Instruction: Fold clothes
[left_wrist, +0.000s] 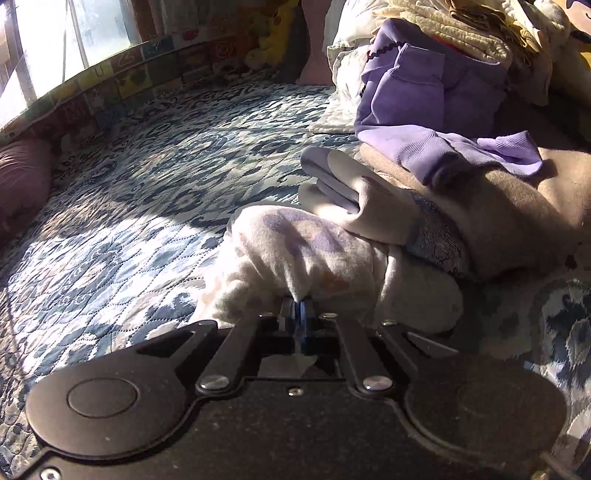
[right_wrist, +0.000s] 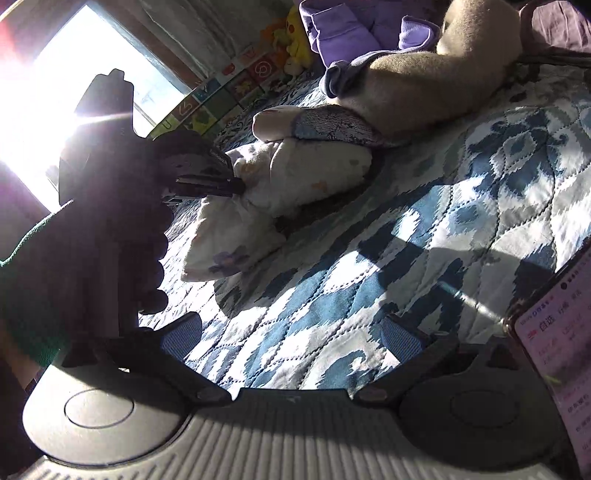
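Note:
A white garment with a pale floral print lies bunched on the blue-and-white quilt. My left gripper is shut on its near edge; the right wrist view shows that gripper pinching the same garment from the left. My right gripper stands open low over the bare quilt, short of the garment, with nothing between its blue-padded fingers. Behind the garment lies a beige garment with a purple sweatshirt on top of it.
A pile of more clothes rises at the back right. A colourful patterned bumper runs under the bright window. A pink cushion lies far left. A phone with a lit screen sits at the right edge. Yellow plush toys sit far back.

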